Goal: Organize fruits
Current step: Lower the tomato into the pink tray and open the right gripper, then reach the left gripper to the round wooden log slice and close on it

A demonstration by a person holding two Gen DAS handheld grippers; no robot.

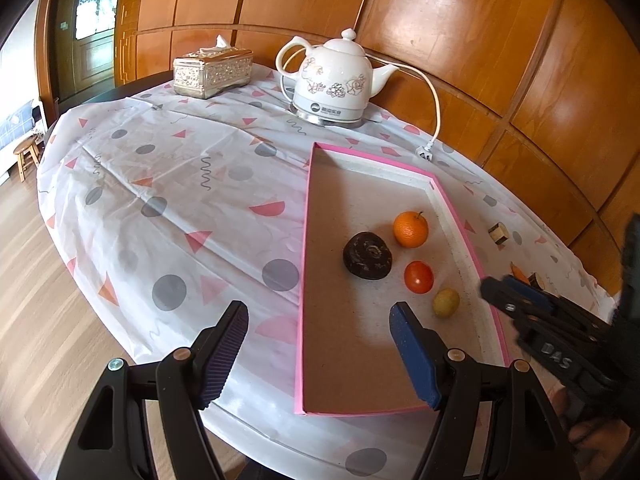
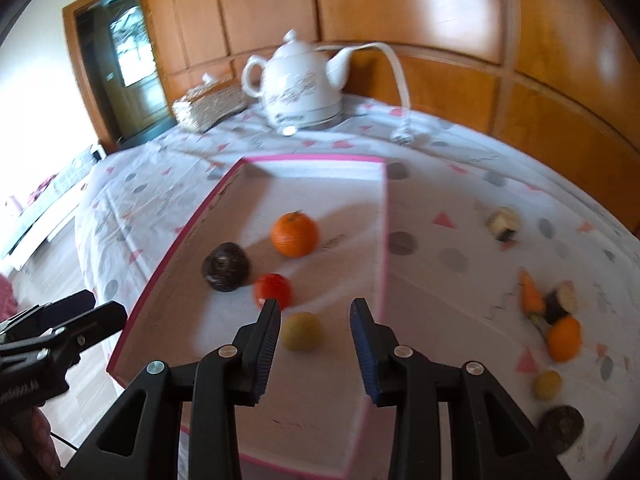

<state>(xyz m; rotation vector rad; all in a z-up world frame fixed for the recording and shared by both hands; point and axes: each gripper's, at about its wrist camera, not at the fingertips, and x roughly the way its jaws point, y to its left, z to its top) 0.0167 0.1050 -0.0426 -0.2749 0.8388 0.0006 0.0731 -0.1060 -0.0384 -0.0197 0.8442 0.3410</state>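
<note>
A pink-rimmed cardboard tray [image 1: 306,240] [image 2: 176,248] lies on the table. In it lie an orange [image 1: 410,229] [image 2: 295,234], a dark brown fruit [image 1: 367,255] [image 2: 226,267], a red tomato [image 1: 418,277] [image 2: 275,289] and a small yellow-green fruit [image 1: 446,302] [image 2: 301,331]. My left gripper [image 1: 319,314] is open and empty over the tray's near left edge. My right gripper [image 2: 315,309] [image 1: 516,300] is open and empty just above the yellow-green fruit. Right of the tray lie another orange [image 2: 564,338], a small yellow fruit [image 2: 547,385], a dark fruit [image 2: 561,427], a carrot piece [image 2: 532,293] and cut pieces [image 2: 503,222].
A white ceramic kettle [image 1: 334,80] [image 2: 302,88] with a cord and plug [image 1: 425,153] stands at the back. A silver tissue box [image 1: 212,70] sits to its left. A wood-panel wall runs behind the patterned tablecloth [image 1: 180,184]. The floor is left.
</note>
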